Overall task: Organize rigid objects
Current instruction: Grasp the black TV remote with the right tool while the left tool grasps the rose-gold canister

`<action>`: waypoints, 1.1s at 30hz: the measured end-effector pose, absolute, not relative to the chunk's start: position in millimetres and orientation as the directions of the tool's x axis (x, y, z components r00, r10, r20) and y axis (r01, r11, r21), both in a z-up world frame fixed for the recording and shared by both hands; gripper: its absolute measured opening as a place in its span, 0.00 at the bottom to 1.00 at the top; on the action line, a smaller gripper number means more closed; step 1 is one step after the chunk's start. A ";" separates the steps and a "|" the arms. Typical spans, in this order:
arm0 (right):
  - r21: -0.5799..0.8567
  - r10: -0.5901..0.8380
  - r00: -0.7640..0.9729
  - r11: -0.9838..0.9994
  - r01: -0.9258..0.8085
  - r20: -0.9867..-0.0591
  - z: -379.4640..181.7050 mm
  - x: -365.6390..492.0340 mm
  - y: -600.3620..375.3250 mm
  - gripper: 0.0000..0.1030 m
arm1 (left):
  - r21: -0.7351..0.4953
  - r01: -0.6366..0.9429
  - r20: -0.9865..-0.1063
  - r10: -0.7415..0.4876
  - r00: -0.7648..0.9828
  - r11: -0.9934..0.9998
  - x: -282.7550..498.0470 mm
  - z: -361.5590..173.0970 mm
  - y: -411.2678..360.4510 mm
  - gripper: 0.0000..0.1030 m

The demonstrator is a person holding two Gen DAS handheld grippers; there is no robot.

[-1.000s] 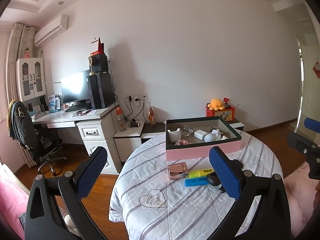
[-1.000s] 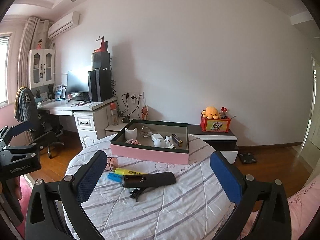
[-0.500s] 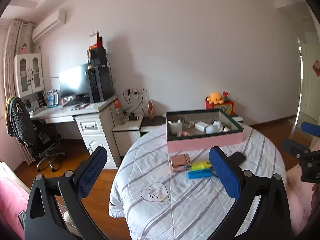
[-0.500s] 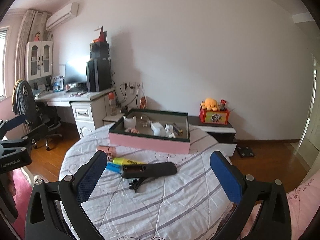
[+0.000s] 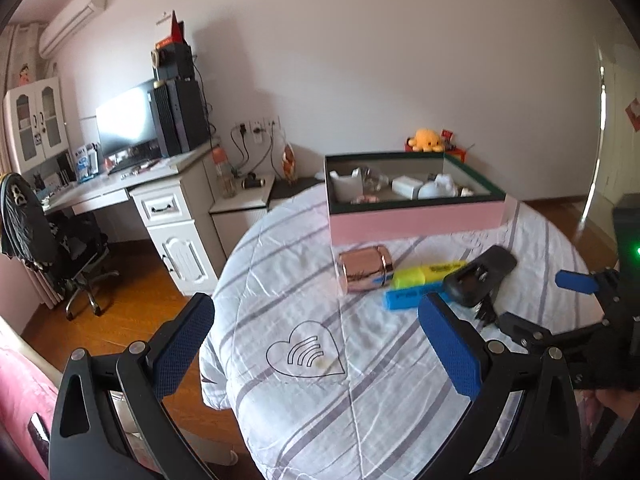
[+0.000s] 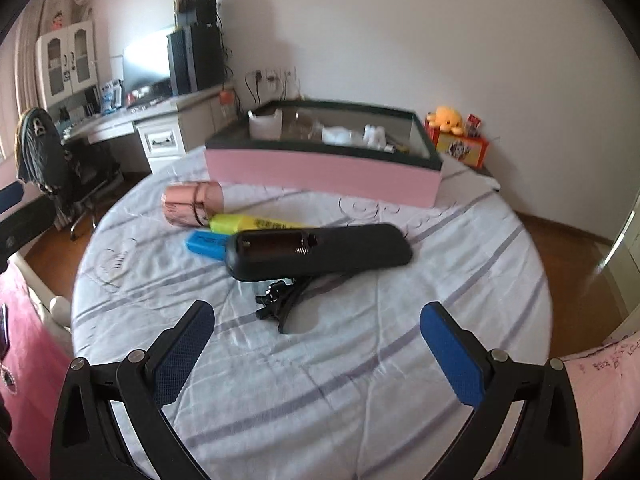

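A long black plastic remote control [image 6: 320,252] lay on its face in the middle of the round counter [image 6: 360,380], which had a white cloth with grey stripes on it. The battery slot of the remote was open, with a small spring showing inside. Its near end lay over a black plastic hair clip [image 6: 280,302]. Its left end lay over a blue marker pen [image 6: 206,243]. A yellow marker pen [image 6: 256,223] lay just behind the blue one, touching it. A shiny pink-gold metal case [image 6: 192,203] with rounded ends lay on its side at the tip of the yellow pen. Behind them all sat a wide pink cardboard box [image 6: 320,170] with a dark green rim, open at the top, with small white things inside. The right hand-held gripper [image 6: 318,354] hung over the near edge of the counter with its blue pads spread wide and nothing between them. The left hand-held gripper [image 5: 316,344] was off to the left side of the counter, also spread wide and holding nothing. A white desk [image 5: 132,188] with a screen stood by the far wall.
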State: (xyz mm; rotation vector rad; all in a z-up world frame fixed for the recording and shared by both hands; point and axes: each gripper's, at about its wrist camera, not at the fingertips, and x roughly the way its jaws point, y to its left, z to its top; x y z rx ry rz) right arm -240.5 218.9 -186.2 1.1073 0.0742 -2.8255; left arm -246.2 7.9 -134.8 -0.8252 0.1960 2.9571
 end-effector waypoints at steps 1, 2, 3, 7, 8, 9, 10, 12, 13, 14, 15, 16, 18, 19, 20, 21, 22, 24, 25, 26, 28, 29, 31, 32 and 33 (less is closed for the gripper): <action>-0.004 -0.082 -0.723 -0.993 0.116 -0.687 -188.7 -244.6 218.5 1.00 | 0.106 -0.097 -0.527 0.027 -0.849 -0.990 -248.8 -138.4 7.3 1.00; 0.000 -0.083 -0.710 -0.993 0.116 -0.699 -193.1 -251.7 217.6 1.00 | 0.108 -0.101 -0.535 0.028 -0.844 -0.989 -251.2 -141.6 7.5 1.00; 0.006 -0.084 -0.696 -0.994 0.113 -0.713 -197.2 -258.5 216.7 1.00 | 0.109 -0.104 -0.541 0.029 -0.840 -0.989 -253.5 -144.4 7.8 1.00; 0.016 -0.097 -0.662 -0.992 0.127 -0.743 -208.6 -277.2 211.7 0.96 | 0.125 -0.116 -0.568 0.025 -0.823 -0.985 -262.5 -155.1 11.7 1.00; 0.018 -0.105 -0.650 -0.990 0.140 -0.753 -212.9 -280.8 210.6 0.82 | 0.127 -0.121 -0.574 0.027 -0.819 -0.984 -264.2 -157.2 13.1 1.00; 0.022 -0.113 -0.637 -0.989 0.149 -0.762 -217.1 -282.7 210.7 0.63 | 0.129 -0.130 -0.580 0.031 -0.814 -0.983 -265.8 -159.1 15.0 1.00; 0.023 -0.115 -0.631 -0.988 0.152 -0.767 -219.3 -282.9 210.7 0.62 | 0.134 -0.137 -0.585 0.033 -0.811 -0.982 -267.1 -161.0 17.9 1.00; 0.033 -0.135 -0.635 -0.985 0.170 -0.761 -218.1 -279.4 214.2 0.53 | 0.137 -0.149 -0.587 0.041 -0.808 -0.979 -268.7 -162.3 22.4 1.00; 0.035 -0.147 -0.632 -0.982 0.185 -0.761 -217.6 -277.1 217.5 0.49 | 0.135 -0.161 -0.591 0.051 -0.805 -0.978 -270.0 -162.9 26.7 1.00; 0.036 -0.152 -0.629 -0.981 0.192 -0.762 -217.2 -275.6 220.1 0.37 | 0.131 -0.176 -0.593 0.065 -0.803 -0.976 -270.9 -163.3 31.3 1.00; 0.039 -0.159 -0.627 -0.979 0.200 -0.762 -216.1 -272.4 225.1 0.25 | 0.124 -0.194 -0.595 0.084 -0.799 -0.973 -271.5 -163.9 36.1 1.00; 0.044 -0.166 -0.626 -0.978 0.205 -0.762 -214.7 -270.4 228.6 0.25 | 0.117 -0.222 -0.600 0.109 -0.793 -0.968 -272.9 -165.0 44.0 1.00; 0.069 -0.195 -0.616 -0.972 0.223 -0.764 -213.0 -262.8 240.7 0.25 | 0.111 -0.267 -0.606 0.148 -0.782 -0.957 -274.8 -165.7 57.0 1.00; 0.066 -0.194 -0.616 -0.972 0.225 -0.764 -212.1 -260.1 243.7 0.25 | 0.110 -0.290 -0.611 0.165 -0.774 -0.951 -275.9 -166.8 65.8 1.00; 0.061 -0.191 -0.616 -0.972 0.225 -0.764 -211.8 -255.2 249.3 0.25 | 0.105 -0.315 -0.613 0.188 -0.767 -0.943 -276.9 -167.9 75.3 1.00; 0.061 -0.189 -0.615 -0.973 0.223 -0.765 -211.6 -252.1 254.3 0.25 | 0.094 -0.344 -0.618 0.216 -0.756 -0.934 -278.7 -169.2 84.4 1.00; 0.065 -0.190 -0.616 -0.974 0.219 -0.764 -211.1 -246.6 261.4 0.25 | 0.088 -0.361 -0.624 0.231 -0.746 -0.928 -279.9 -170.3 91.3 1.00; 0.080 -0.200 -0.613 -0.973 0.218 -0.764 -209.8 -240.5 272.0 0.25 | 0.078 -0.401 -0.631 0.266 -0.729 -0.913 -282.1 -173.5 108.7 1.00; 0.087 -0.209 -0.611 -0.971 0.222 -0.763 -209.0 -239.6 274.0 0.25 | 0.075 -0.421 -0.636 0.282 -0.719 -0.904 -283.0 -175.5 117.4 1.00; 0.106 -0.229 -0.611 -0.967 0.231 -0.758 -208.2 -238.2 278.6 0.25 | 0.074 -0.435 -0.640 0.292 -0.711 -0.897 -283.9 -177.3 124.6 1.00; 0.143 -0.267 -0.603 -0.958 0.247 -0.752 -208.2 -241.6 285.2 0.26 | 0.077 -0.450 -0.651 0.297 -0.699 -0.890 -285.4 -180.6 133.6 1.00; 0.165 -0.283 -0.607 -0.956 0.243 -0.743 -208.6 -243.7 289.7 0.26 | 0.080 -0.442 -0.652 0.289 -0.701 -0.893 -286.6 -181.1 134.7 1.00; 0.185 -0.298 -0.595 -0.952 0.245 -0.747 -209.5 -247.2 291.3 0.27 | 0.071 -0.431 -0.659 0.282 -0.697 -0.899 -290.0 -181.0 130.8 1.00; 0.212 -0.314 -0.602 -0.948 0.236 -0.734 -208.1 -247.4 294.9 0.33 | 0.073 -0.418 -0.656 0.272 -0.704 -0.906 -290.9 -180.7 128.0 1.00; 0.246 -0.333 -0.600 -0.943 0.226 -0.727 -207.2 -248.3 298.8 0.43 | 0.074 -0.400 -0.653 0.258 -0.712 -0.914 -292.1 -179.4 122.2 1.00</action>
